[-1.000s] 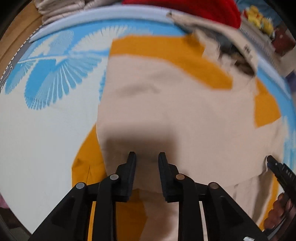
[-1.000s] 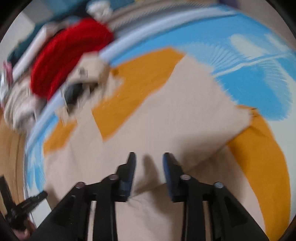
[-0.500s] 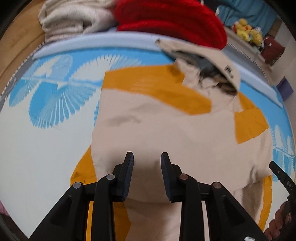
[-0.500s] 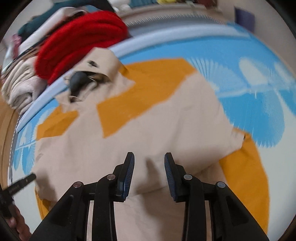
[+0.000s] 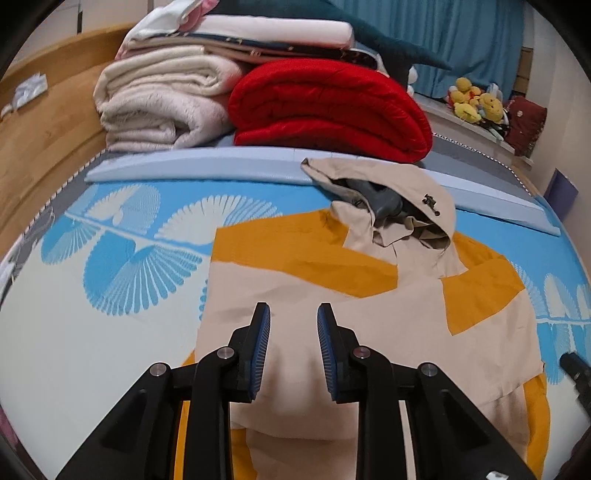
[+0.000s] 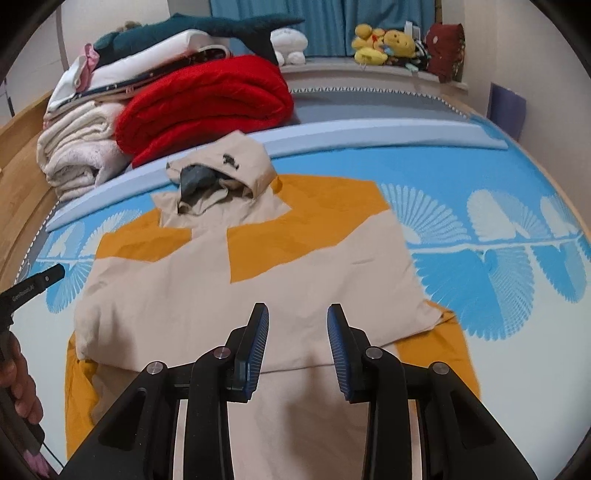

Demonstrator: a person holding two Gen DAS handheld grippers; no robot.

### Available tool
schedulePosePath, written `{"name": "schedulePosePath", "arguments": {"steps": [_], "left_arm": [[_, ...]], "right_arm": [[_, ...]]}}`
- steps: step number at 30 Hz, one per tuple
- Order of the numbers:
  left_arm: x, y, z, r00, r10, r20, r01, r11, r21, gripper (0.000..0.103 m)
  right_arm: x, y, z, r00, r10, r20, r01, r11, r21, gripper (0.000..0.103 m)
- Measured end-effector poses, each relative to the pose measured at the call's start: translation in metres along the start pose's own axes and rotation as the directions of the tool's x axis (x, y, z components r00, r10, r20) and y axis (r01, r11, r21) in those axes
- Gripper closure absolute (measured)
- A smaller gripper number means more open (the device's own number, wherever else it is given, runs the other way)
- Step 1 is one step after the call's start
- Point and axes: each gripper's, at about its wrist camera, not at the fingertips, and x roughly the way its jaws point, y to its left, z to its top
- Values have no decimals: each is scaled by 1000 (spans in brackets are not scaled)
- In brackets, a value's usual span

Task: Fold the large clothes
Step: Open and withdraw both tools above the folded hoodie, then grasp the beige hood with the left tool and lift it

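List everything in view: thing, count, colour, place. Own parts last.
hooded jacket: one, beige and orange, spread flat on the bed, hood toward the pile
bedspread: one, blue and white fan print, under the jacket
red blanket: one, folded, behind the hood
cream blanket: one, folded, beside the red one
folded bedding: stack, white and dark, atop the blankets
shark plush: one, teal, atop the stack
yellow plush toys: several, far ledge
left gripper: black, blue pads, jaws open, empty
right gripper: same, jaws open, empty

open bedsheet [image 6: 498,206] right of the jacket [image 6: 258,288] and left of it, free for passage. far side blocked by red blanket [image 6: 207,99], cream blankets [image 5: 159,99] and raised hood [image 5: 388,199].
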Motion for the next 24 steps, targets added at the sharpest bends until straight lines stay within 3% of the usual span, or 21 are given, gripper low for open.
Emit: {"name": "schedulePosePath", "arguments": {"steps": [3,4,5,8,10,17,24], "left_arm": [[1,-8,5,1000,0,5,0,999,41,79],[5,-12,9,1000,3,4,-3,998,61,80],[7,-15,12,1000,4,4,-5,997,74,80],[25,-27,37,1000,-6,11,5,994,105,84],[47,-34,61,1000,2,15,-4,994,105,92],[143,-52,137,996,-64,-56,68,995,71,93],[239,-37,192,982,-141,-125,132,988,-80,93]], "right_arm": [[-8,-11,6,1000,-11,25,11,1000,17,84],[-11,-16,8,999,-17,35,16,999,34,94],[-14,-21,10,998,-29,50,27,998,53,95],[-22,-32,18,995,-35,90,29,998,61,97],[-22,-37,22,995,-33,93,26,997,68,97],[-7,-50,30,999,-1,50,-5,993,114,95],[10,-59,29,1000,-19,19,17,991,130,95]]}}
